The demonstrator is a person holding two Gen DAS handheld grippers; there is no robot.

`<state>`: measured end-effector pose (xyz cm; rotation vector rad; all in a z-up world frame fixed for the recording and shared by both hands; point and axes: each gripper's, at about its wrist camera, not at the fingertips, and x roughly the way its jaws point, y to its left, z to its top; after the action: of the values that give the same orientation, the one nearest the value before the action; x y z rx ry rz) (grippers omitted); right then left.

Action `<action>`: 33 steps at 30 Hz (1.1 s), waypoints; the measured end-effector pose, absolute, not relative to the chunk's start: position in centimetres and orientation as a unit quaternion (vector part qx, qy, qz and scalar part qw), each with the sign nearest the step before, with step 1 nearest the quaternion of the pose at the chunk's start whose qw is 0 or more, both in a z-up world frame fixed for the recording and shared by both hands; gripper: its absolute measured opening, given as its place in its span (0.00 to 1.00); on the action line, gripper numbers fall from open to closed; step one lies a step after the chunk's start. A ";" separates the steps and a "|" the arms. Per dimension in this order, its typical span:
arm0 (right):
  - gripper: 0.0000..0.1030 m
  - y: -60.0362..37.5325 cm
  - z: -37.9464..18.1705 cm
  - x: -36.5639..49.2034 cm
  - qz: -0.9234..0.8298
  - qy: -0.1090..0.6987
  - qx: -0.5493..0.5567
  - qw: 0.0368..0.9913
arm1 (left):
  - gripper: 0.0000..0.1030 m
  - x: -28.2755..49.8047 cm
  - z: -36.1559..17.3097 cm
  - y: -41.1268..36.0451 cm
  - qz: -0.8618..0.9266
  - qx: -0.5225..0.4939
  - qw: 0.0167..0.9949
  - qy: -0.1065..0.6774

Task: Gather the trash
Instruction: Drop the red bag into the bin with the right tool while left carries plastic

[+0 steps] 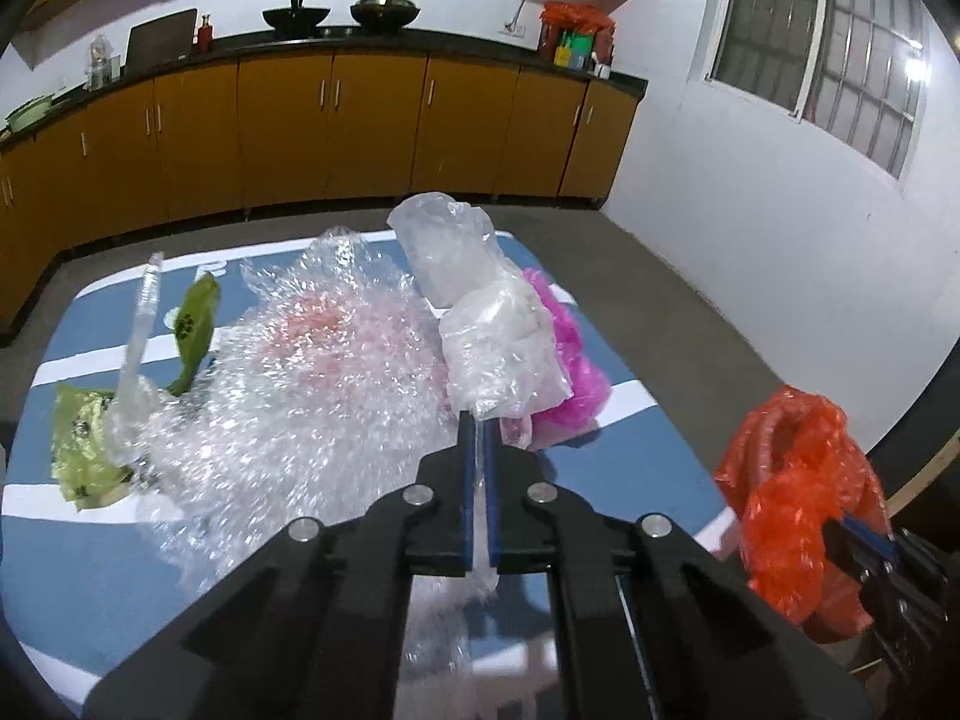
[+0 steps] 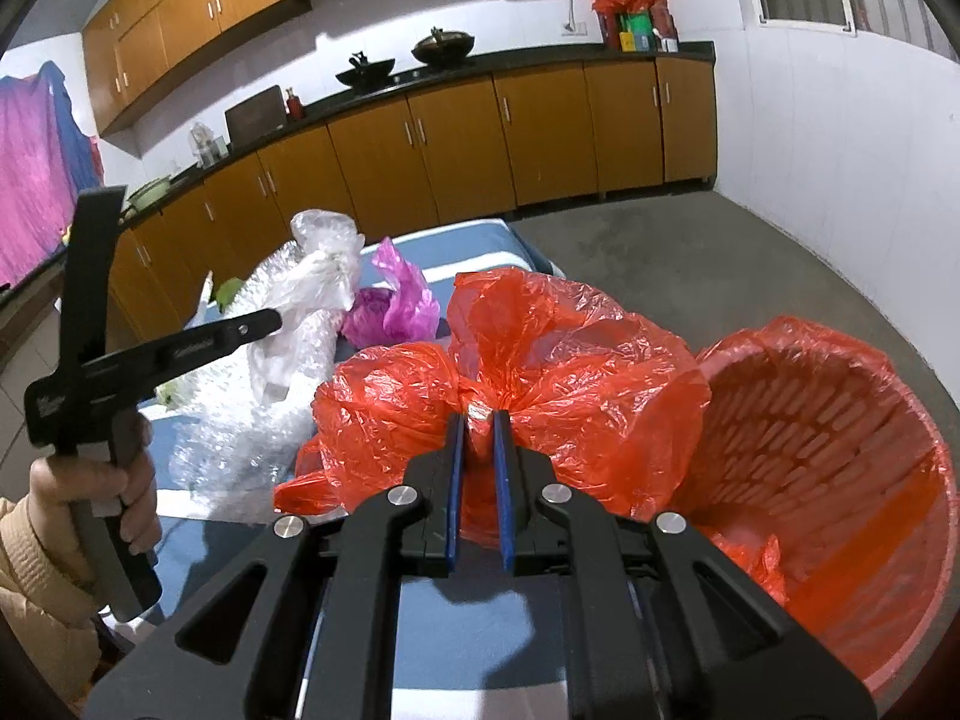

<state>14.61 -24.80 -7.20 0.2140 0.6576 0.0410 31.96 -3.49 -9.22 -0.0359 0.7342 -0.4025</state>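
Note:
My left gripper (image 1: pixel 477 420) is shut on a crumpled clear plastic bag (image 1: pixel 480 312), which stands up from its fingertips above the blue table (image 1: pixel 90 570). The right wrist view shows the same gripper (image 2: pixel 277 318) from the side, pinching that clear bag (image 2: pixel 324 276). My right gripper (image 2: pixel 480 420) is shut on a bunched fold of the orange bin liner (image 2: pixel 540 348). The liner runs into a red plastic basket (image 2: pixel 840 450) at the right. Bubble wrap (image 1: pixel 300 396), a pink bag (image 1: pixel 570 360) and green bags (image 1: pixel 78 450) lie on the table.
A clear plastic strip (image 1: pixel 141 324) sticks up beside a second green bag (image 1: pixel 198 324). A person's hand (image 2: pixel 90 480) holds the left gripper's handle. Orange-brown cabinets (image 1: pixel 330 132) with woks on the counter line the far wall. Grey floor (image 2: pixel 690 264) lies beyond the table.

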 end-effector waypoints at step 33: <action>0.10 -39.4 -4.6 3.3 -0.172 0.295 0.166 0.925 | 0.04 17.7 -7.0 -20.7 -0.400 0.019 0.849 0.346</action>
<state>3.33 -39.40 -4.61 0.3410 0.6041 -0.3533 17.73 -20.71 -6.98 0.0391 0.7299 -0.8420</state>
